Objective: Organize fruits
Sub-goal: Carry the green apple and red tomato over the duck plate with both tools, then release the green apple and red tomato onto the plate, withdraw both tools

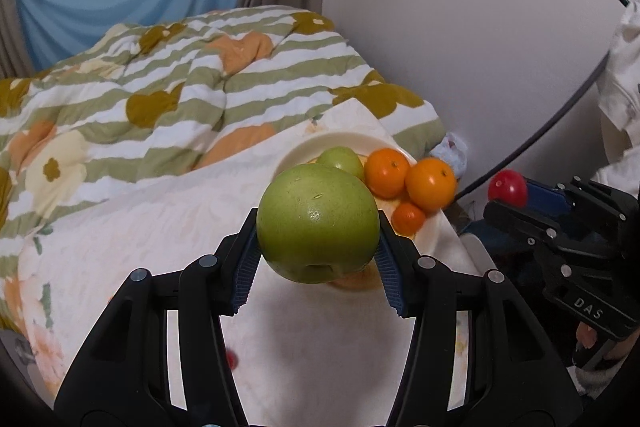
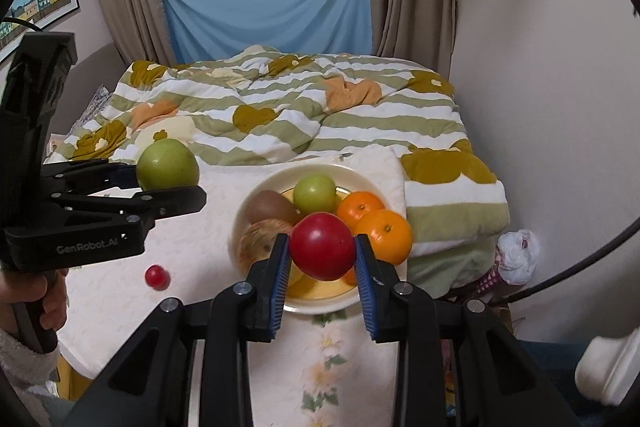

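1. The left gripper [image 1: 318, 259] is clamping a big green apple [image 1: 318, 223] between its blue pads, jaws partly spread, above the cloth-covered table [image 1: 160, 227].
2. The right gripper [image 2: 322, 267] is pinching a red fruit [image 2: 322, 246] (jaws narrow) over the plate [image 2: 240, 227] of fruit near the table's far edge.

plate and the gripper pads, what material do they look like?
Plate: probably glazed ceramic, cream, with a smooth, faintly shiny rim; hard plastic not excluded. Pads: blue with fine ridges, matte, likely rubber or soft plastic, set on black fingers.
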